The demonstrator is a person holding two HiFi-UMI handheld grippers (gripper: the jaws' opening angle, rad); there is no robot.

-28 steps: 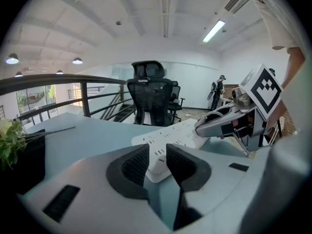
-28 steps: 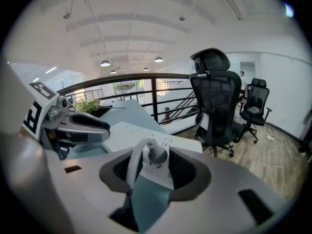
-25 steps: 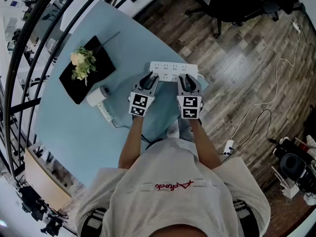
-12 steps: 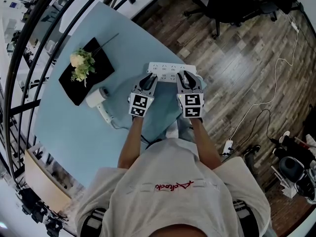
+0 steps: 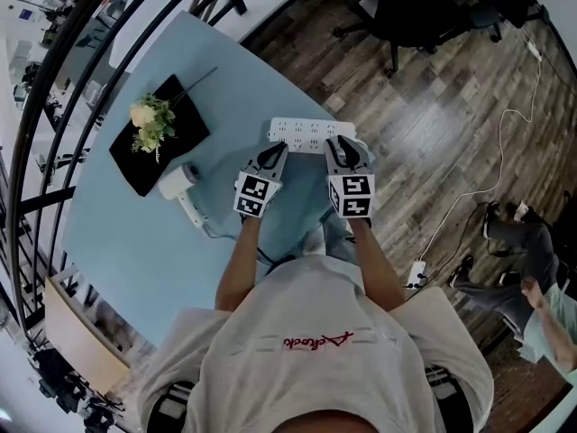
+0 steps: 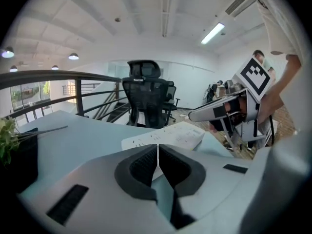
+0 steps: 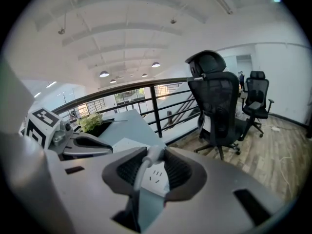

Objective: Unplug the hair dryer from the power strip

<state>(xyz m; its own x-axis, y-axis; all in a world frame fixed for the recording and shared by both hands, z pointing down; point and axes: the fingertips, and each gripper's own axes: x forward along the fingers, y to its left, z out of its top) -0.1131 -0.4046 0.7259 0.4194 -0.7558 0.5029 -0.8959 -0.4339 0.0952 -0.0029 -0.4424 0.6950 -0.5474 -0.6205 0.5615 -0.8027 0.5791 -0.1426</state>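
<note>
A white power strip (image 5: 311,133) lies near the far edge of the light-blue table (image 5: 135,242). My right gripper (image 5: 343,149) hovers just over the strip's right part. In the right gripper view it (image 7: 152,155) is shut on a white plug (image 7: 154,154), whose grey cord (image 7: 138,178) runs back between the jaws. The plug sits clear above a socket of the power strip (image 7: 157,178). My left gripper (image 5: 273,155) is at the strip's near left side, its jaws closing on nothing; its pads (image 6: 144,164) almost meet. The white hair dryer (image 5: 178,184) lies to the left.
A black tray (image 5: 180,106) holding flowers (image 5: 149,120) sits at the table's far left. Black office chairs (image 5: 406,7) stand on the wood floor beyond the table edge. A railing (image 5: 54,79) runs along the left. A person (image 5: 532,278) is at the lower right, near floor cables (image 5: 487,188).
The left jaws have come together from wide open. The right gripper has risen slightly off the strip with the plug. A person has come into view at the lower right.
</note>
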